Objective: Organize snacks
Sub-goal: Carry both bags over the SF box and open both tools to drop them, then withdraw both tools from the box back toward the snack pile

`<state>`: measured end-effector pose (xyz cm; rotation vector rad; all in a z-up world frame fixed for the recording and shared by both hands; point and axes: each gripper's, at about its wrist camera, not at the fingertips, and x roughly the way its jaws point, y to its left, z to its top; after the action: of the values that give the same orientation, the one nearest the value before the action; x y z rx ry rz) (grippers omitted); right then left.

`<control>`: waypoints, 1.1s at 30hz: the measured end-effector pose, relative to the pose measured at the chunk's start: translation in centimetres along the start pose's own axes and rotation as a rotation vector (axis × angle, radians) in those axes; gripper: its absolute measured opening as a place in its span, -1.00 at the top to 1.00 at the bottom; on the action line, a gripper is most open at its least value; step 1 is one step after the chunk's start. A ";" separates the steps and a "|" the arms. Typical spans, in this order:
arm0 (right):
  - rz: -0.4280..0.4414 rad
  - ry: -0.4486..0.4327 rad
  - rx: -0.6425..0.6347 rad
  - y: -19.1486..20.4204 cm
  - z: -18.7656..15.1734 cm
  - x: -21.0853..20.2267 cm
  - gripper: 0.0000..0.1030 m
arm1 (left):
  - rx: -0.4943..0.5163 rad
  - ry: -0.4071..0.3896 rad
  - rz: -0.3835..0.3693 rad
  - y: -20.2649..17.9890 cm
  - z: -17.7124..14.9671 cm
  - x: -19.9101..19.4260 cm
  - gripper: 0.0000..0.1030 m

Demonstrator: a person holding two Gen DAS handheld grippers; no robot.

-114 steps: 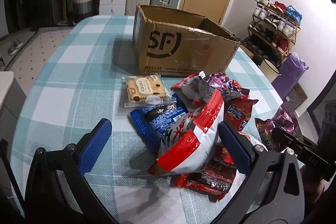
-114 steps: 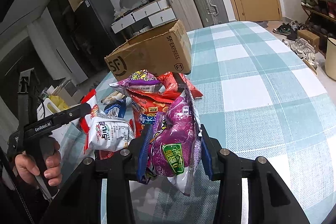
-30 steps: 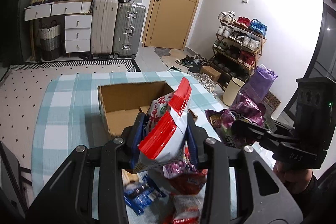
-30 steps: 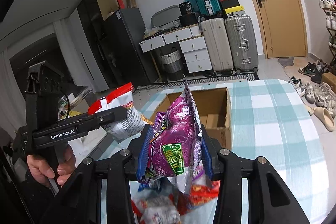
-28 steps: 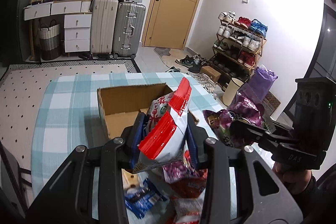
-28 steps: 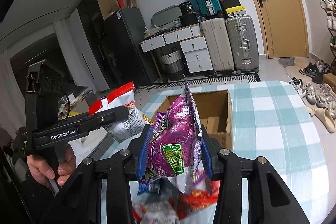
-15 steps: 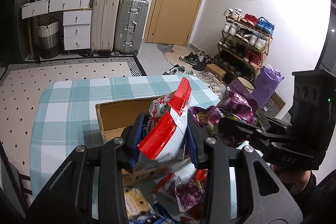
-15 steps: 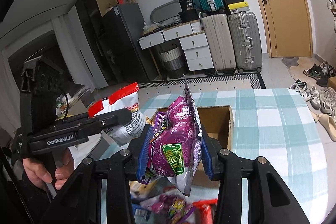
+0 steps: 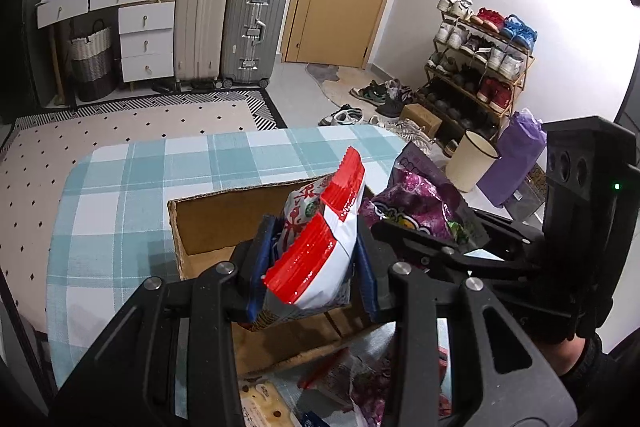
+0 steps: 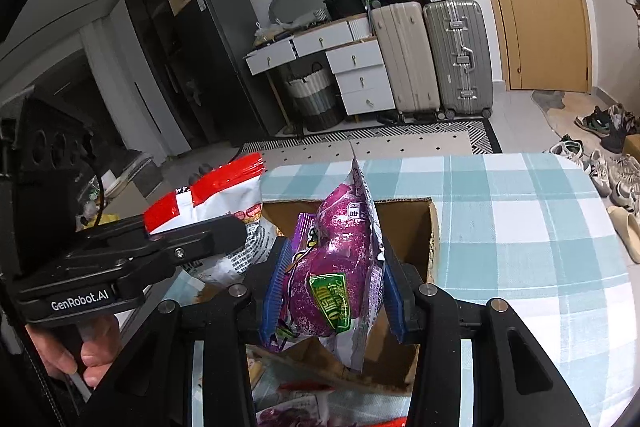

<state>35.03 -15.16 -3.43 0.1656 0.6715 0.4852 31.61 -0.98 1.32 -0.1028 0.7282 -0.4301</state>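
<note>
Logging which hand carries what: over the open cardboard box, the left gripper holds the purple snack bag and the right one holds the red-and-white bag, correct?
The bags are swapped. The left wrist view shows the left gripper holding the red-and-white bag; the right wrist view shows the right gripper holding the purple snack bag. Both are over the open cardboard box.

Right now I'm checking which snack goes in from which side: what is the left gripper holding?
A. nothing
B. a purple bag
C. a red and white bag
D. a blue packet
C: the left gripper is shut on the red and white bag above the box, while the purple bag sits in the right gripper.
</note>
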 end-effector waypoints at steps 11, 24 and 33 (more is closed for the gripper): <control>-0.045 0.033 -0.025 -0.9 -0.2 2.9 0.12 | -0.019 0.002 0.022 1.4 -0.1 1.9 0.23; -0.083 -0.067 -0.032 -1.2 -0.1 -0.9 -0.37 | 0.000 -0.048 0.067 0.3 -1.4 -2.3 -0.23; -0.081 -0.108 -0.038 0.8 -1.1 -6.0 -0.37 | 0.017 -0.096 0.104 -1.9 -2.7 -7.1 -0.43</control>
<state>29.92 -17.35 -0.69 0.1269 0.5609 0.4080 24.45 0.43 4.16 -0.0688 0.6318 -0.3302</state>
